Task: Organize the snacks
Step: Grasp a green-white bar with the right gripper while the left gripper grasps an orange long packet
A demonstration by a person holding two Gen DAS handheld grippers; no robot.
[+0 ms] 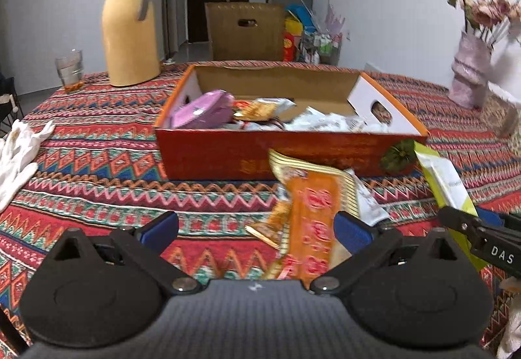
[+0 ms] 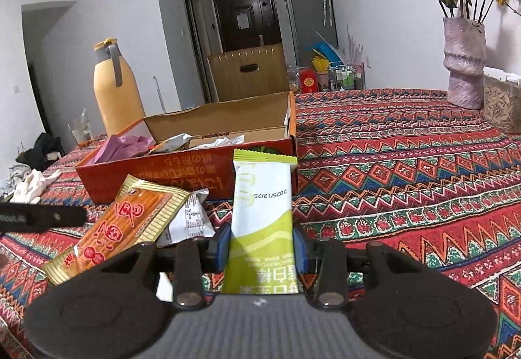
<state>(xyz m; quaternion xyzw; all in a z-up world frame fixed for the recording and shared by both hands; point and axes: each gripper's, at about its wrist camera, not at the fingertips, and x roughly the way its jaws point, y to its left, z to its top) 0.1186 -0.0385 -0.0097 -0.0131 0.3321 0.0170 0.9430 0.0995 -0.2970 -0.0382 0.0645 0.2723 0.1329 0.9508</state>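
Right gripper (image 2: pixel 263 245) grips green packet (image 2: pixel 260 196) — date apparently 2025/12/25, right view only.

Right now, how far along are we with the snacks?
Partway. Several packets already lie in the red box. The right gripper is shut on the green-and-white packet, not yet boxed. The left gripper is open and empty. The orange packet and a white packet remain on the tablecloth.
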